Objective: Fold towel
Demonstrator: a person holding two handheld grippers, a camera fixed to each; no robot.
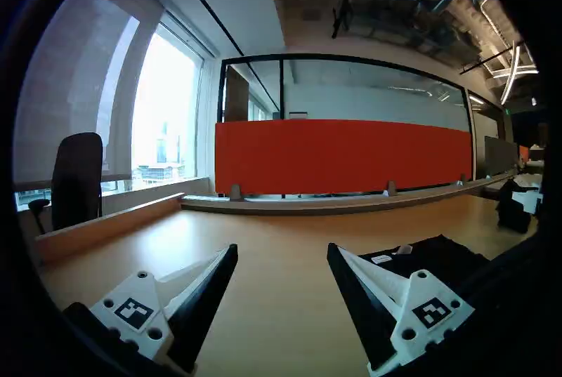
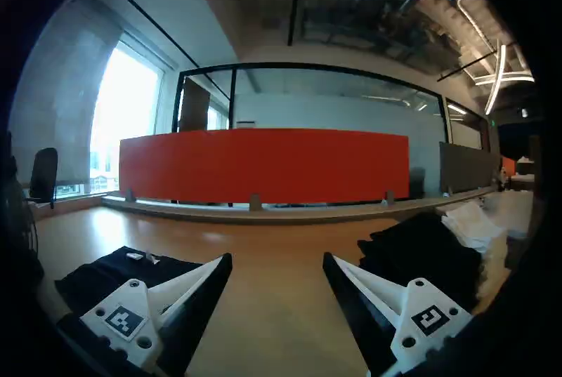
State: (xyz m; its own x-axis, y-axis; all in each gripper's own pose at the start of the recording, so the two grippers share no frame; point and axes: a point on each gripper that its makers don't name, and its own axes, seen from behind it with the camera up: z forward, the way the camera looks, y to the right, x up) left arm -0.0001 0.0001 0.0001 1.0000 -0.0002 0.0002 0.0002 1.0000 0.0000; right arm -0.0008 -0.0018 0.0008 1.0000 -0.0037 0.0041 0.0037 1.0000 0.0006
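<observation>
A black towel (image 2: 105,275) with a small white tag lies flat on the wooden table, behind my right gripper's left finger. The same black towel (image 1: 435,254) shows in the left gripper view behind the right finger. My left gripper (image 1: 281,265) hovers low over bare table, open, nothing between its fingers. My right gripper (image 2: 277,272) is also open and empty, just right of the towel.
A stack of black folded cloths (image 2: 421,254) and white ones (image 2: 478,226) sits at the right. An orange divider panel (image 2: 263,165) runs along the table's far edge. A black office chair (image 1: 76,180) stands by the window at the left.
</observation>
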